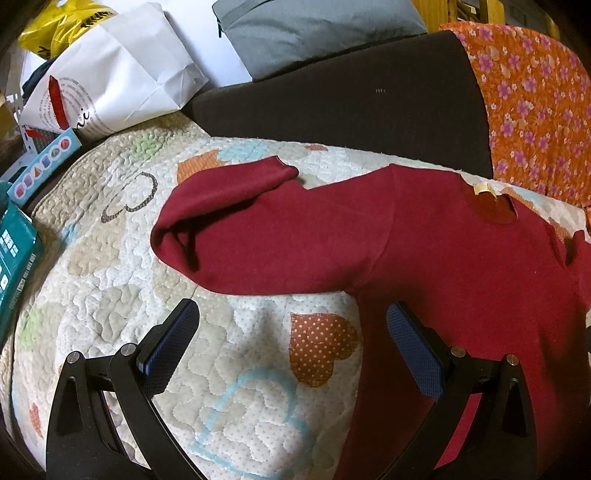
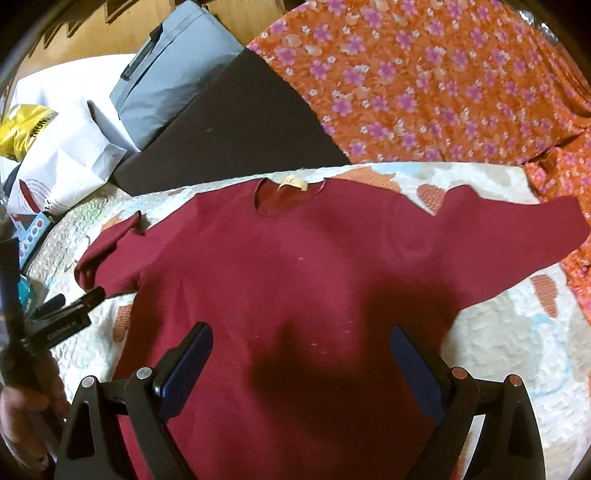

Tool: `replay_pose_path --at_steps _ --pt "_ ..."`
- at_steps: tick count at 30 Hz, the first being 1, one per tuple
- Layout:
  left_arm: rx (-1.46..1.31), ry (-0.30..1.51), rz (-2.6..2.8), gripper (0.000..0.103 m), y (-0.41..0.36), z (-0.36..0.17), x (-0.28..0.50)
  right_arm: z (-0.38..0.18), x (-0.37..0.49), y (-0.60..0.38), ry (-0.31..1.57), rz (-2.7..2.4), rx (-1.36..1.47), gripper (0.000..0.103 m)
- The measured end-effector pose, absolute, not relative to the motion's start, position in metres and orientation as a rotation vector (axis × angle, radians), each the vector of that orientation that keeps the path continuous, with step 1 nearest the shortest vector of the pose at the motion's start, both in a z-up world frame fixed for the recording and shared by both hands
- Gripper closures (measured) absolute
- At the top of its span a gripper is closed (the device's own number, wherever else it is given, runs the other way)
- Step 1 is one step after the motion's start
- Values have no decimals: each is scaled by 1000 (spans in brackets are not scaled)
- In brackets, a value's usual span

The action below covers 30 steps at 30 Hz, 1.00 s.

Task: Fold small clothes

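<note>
Left edge clutter: in the left wrist view we see a white paper bag (image 1: 110, 70) at the upper left, a yellow bag (image 1: 62, 26) behind it, and teal boxes (image 1: 14, 254) down the left edge, all off the work area.
Left gripper (image 1: 291, 325): we find its jaws spread wide, holding nothing, hovering over the quilt (image 1: 110, 295) just below the near sleeve; its right finger hangs over the shirt's side edge.
Near sleeve (image 1: 236, 236): it lies left of centre in the left wrist view, bent back on itself so the cuff points toward the upper middle of the frame.
Shirt (image 2: 295, 277): we see the dark red long-sleeved top spread flat, front down, filling the centre of the right wrist view, its collar label (image 2: 291, 183) at upper centre.
Right gripper (image 2: 301, 339): jaws likewise spread and empty, poised above the lower body of the shirt.
Far sleeve (image 2: 517, 236): stretched out toward the right edge, its end reaching the orange floral cloth (image 2: 443, 92).
Handling: we judge the knit soft, light and limp, so it should sag and drag rather than hold a shape; the quilted surface may grip it a little.
Where to hold: we would pinch the bent sleeve near its cuff or fold, and the shirt at a shoulder seam or hem corner, taking one layer cleanly.
</note>
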State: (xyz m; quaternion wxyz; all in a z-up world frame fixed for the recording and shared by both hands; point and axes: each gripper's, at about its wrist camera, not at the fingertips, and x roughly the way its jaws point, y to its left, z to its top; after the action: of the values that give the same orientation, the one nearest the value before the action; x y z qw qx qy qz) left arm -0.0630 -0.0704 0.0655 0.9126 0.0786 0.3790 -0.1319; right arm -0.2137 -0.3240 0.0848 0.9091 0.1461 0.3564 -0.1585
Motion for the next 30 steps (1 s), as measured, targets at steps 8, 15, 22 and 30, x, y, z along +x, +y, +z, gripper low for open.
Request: replay_pose_path --at_steps 8,15,22,30 --pt "132 801 -244 1 -58 62 -47 79 -192 -314 745 -302 297 8" --pt "137 809 -242 1 -54 59 -41 70 -176 -299 773 -276 287 9" --pt "136 810 -231 1 -50 58 -37 62 -170 -296 791 -255 297 9" --pt "69 803 -205 1 -35 70 -9 54 -168 -299 799 -236 344 9"
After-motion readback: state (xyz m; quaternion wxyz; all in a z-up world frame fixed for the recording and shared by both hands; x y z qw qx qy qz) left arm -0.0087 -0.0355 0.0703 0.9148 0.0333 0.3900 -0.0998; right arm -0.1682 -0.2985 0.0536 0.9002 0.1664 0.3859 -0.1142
